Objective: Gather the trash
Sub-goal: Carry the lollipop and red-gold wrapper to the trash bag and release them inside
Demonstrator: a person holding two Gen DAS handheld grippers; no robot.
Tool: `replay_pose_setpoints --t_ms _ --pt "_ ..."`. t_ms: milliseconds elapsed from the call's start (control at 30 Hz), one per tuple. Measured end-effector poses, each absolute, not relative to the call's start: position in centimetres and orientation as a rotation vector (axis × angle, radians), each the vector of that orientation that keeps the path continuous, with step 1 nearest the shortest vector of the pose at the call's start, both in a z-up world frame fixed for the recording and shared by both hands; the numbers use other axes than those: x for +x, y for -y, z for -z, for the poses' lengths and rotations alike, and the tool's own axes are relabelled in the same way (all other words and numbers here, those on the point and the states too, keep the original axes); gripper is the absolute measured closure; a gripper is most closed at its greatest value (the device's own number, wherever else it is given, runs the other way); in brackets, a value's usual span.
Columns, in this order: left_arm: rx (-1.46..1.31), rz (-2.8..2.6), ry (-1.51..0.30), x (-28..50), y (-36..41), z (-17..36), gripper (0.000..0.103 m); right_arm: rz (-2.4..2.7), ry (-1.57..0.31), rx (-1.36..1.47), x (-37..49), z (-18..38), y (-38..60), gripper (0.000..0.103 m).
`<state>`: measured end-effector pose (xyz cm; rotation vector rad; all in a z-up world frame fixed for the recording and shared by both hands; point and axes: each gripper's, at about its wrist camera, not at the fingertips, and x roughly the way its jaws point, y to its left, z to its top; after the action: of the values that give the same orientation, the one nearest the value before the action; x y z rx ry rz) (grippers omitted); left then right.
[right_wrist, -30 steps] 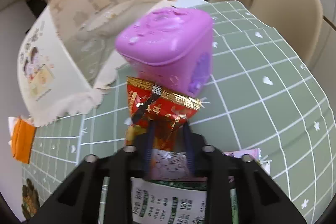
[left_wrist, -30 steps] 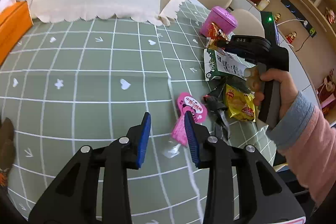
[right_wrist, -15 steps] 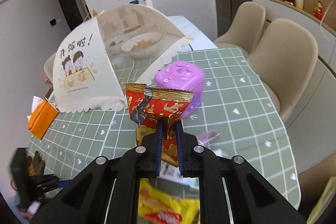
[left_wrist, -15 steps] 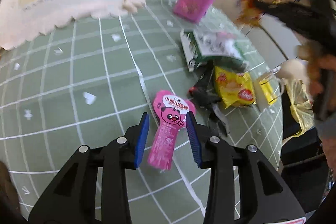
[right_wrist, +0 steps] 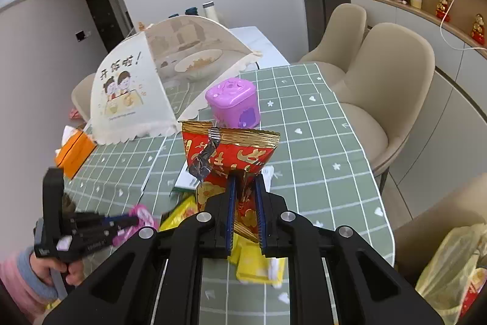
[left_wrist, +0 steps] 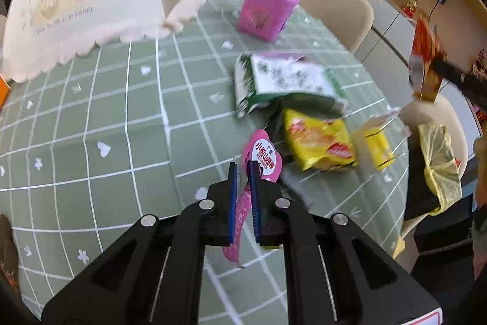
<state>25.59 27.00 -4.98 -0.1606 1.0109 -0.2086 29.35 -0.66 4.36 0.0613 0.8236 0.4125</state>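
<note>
Wrappers clamped – pink wrapper (left_wrist: 262, 156) lengthwise along closing left gripper (left_wrist: 242, 169), red packet (right_wrist: 231, 153) upright in right gripper (right_wrist: 244, 181).

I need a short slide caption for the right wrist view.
Right gripper holds a red snack wrapper above the green checked table.

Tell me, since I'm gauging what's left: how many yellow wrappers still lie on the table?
2: a yellow snack packet beside the pink wrapper, and a smaller yellow packet to its right near the table's edge. Others may hide beneath the green-and-white carton.
</note>
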Motion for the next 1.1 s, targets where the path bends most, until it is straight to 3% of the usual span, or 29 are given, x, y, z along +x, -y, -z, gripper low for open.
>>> replay_pose_setpoints --t_ms 500,1100 --pt "-0.204 0.258 -0.738 22.6 -14.1 -7.3 0.095 -0.422 -0.702 0.025 22.2 -8.9 11.8 0.09" --pt "-0.189 0.498 -0.853 21.5 11.0 -5.4 0.095 -0.202 -0.653 0.058 16.1 -9.6 32.6 0.09"
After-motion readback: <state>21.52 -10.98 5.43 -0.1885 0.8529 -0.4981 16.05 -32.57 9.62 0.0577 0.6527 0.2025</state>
